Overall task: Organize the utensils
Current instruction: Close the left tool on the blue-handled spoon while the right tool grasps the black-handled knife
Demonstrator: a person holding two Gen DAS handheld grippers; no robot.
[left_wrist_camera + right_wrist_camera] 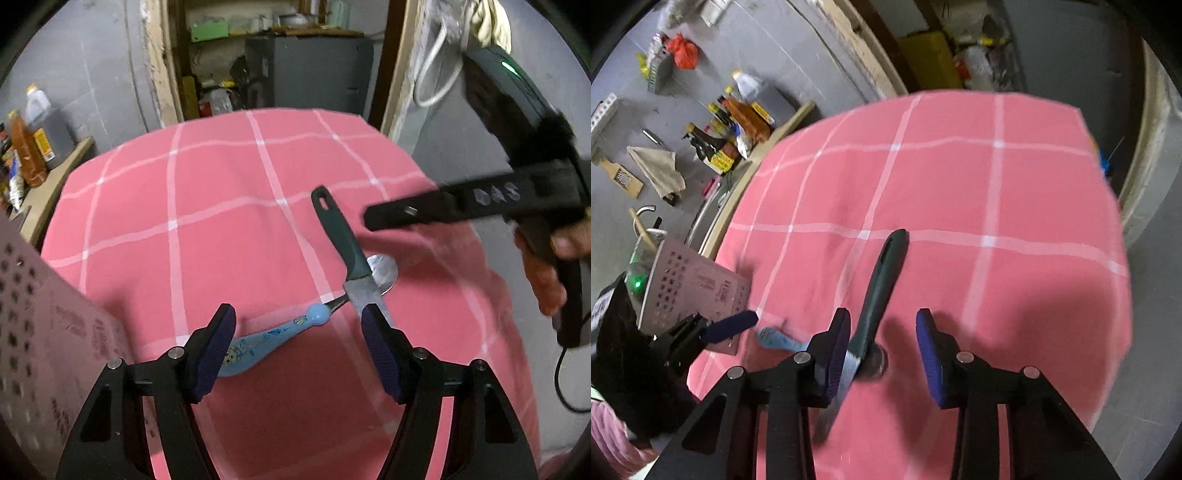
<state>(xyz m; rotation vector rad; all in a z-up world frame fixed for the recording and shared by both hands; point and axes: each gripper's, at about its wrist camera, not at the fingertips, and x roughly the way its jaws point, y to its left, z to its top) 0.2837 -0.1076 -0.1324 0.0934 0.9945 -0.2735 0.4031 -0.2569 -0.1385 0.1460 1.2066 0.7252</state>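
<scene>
On the pink checked cloth (229, 177) covering the worktop, a green-handled knife (341, 243) lies across a spoon with a pale blue handle (273, 338). Left tongs (298, 345) hover with their jaws wide, the spoon's handle between the pads but not gripped. Right tongs (882, 356) stand narrower over the knife; the knife sits by the left pad, unpinched. A perforated pink basket (33, 314) stands at the cloth's left edge.

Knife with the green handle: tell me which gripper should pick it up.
Probably the right gripper: the knife lies between its open fingers, the handle pointing straight ahead. The left gripper is open over the blue spoon instead.
</scene>
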